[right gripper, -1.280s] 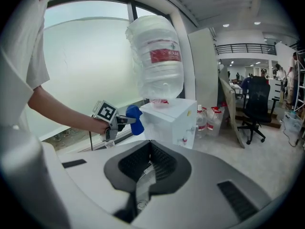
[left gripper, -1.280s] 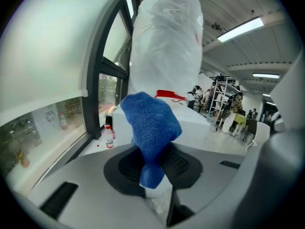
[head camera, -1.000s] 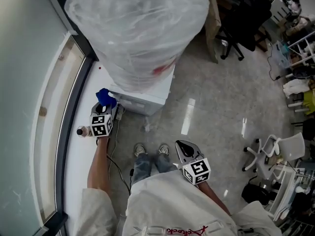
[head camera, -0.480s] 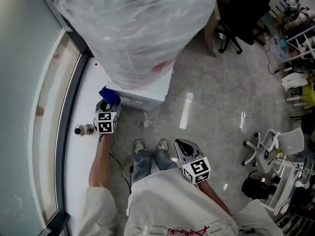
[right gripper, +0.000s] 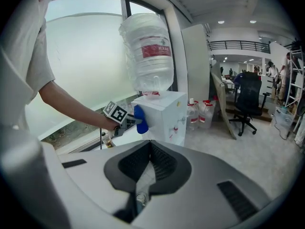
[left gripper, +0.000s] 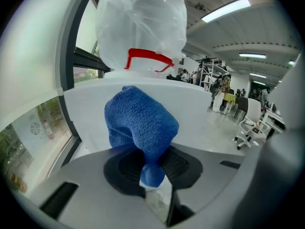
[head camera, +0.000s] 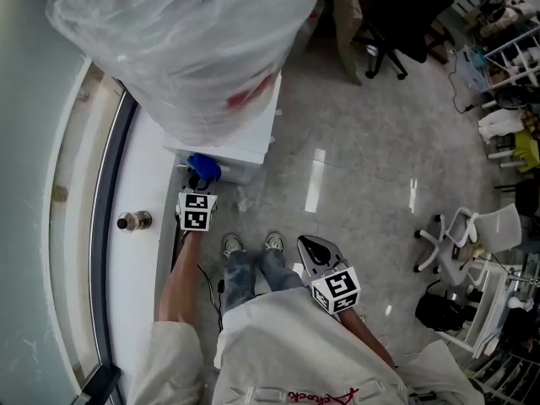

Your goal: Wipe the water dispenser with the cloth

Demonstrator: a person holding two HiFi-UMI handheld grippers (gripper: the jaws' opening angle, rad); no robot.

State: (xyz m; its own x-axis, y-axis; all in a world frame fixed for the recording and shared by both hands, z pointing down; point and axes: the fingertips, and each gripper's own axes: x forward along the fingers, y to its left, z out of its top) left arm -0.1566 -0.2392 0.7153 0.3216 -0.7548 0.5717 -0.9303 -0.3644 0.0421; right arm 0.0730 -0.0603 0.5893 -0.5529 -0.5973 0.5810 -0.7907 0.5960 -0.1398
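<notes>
The white water dispenser (head camera: 226,146) stands by the window with a big plastic-wrapped bottle (head camera: 181,45) on top; the right gripper view shows the dispenser (right gripper: 164,116) from its corner. My left gripper (head camera: 201,180) is shut on a blue cloth (head camera: 204,166), and the cloth (left gripper: 140,125) presses against the dispenser's white side wall (left gripper: 200,113). In the right gripper view the cloth (right gripper: 139,119) sits on the cabinet's left face. My right gripper (head camera: 314,251) hangs shut and holds nothing, low by the person's right hip, away from the dispenser.
A small bottle (head camera: 133,221) stands on the white window sill (head camera: 135,310) to the left. The person's shoes (head camera: 250,243) are just in front of the dispenser. Office chairs (head camera: 460,243) and clutter stand at the right; spare water jugs (right gripper: 202,111) sit behind the dispenser.
My left gripper has carried the blue cloth rightward and forward along the dispenser's side. The head view has shifted, so the dispenser sits higher in frame. The right gripper has stayed put.
</notes>
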